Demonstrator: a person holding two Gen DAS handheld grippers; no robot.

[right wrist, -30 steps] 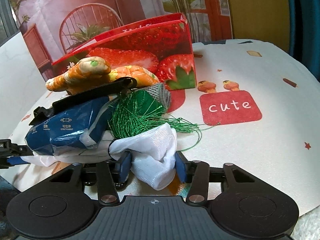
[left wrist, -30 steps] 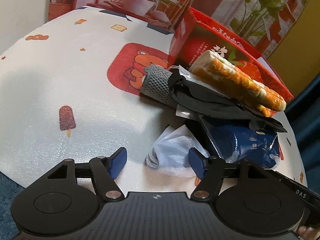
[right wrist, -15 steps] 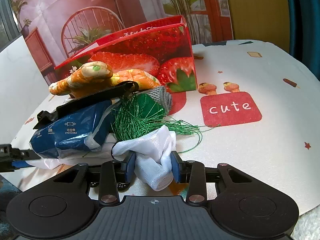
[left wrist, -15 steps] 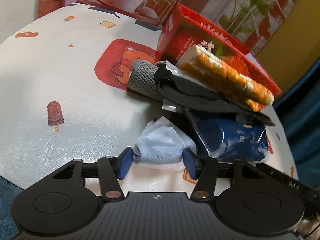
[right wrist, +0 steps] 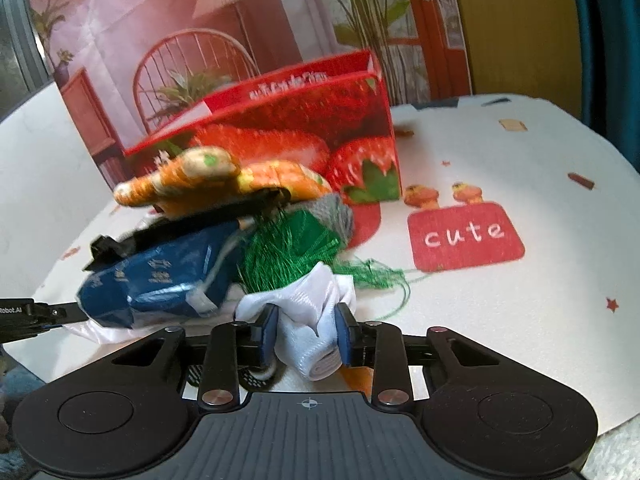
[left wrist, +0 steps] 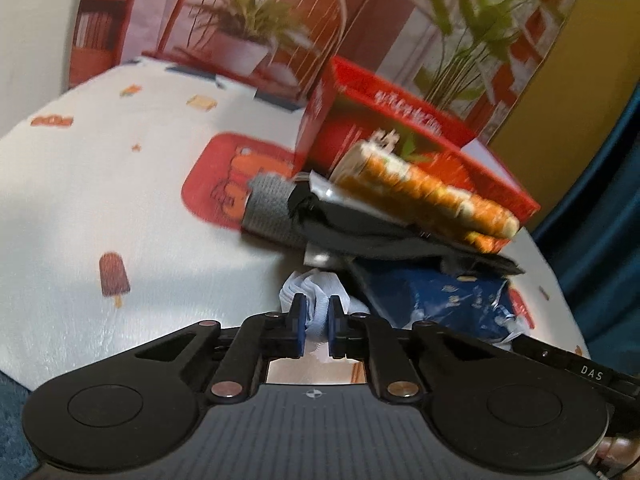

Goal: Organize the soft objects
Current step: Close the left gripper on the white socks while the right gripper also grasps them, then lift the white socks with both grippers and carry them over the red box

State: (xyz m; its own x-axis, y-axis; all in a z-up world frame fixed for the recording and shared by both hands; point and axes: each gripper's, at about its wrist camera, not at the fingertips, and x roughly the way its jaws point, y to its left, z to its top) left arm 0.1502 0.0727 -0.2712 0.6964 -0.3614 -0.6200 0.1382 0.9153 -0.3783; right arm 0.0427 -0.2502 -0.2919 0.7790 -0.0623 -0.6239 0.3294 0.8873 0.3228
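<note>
**Q:** At six o'clock in each wrist view, what do the fingers hold?

**A:** The left gripper [left wrist: 317,326] is pinched tight on a fold of the pale blue cloth [left wrist: 316,292]. The right gripper [right wrist: 307,334] is closing on the white satin cloth [right wrist: 308,308], which sits bunched between its pads.

**Q:** Where does the pile lie?

**A:** Toward twelve o'clock of both grippers, on the printed table cover [right wrist: 520,320]: blue packet [right wrist: 160,276], green tassel [right wrist: 288,252], black strap [left wrist: 380,232], orange plush [left wrist: 432,196], grey knit piece [left wrist: 268,208]. The strawberry box [right wrist: 304,128] stands behind.

**Q:** What may fail?

**A:** Both cloths appear tucked under the pile. Pulling them out could topple the stacked items, and tassel threads [right wrist: 376,276] lying against the satin may snag and drag along.
</note>
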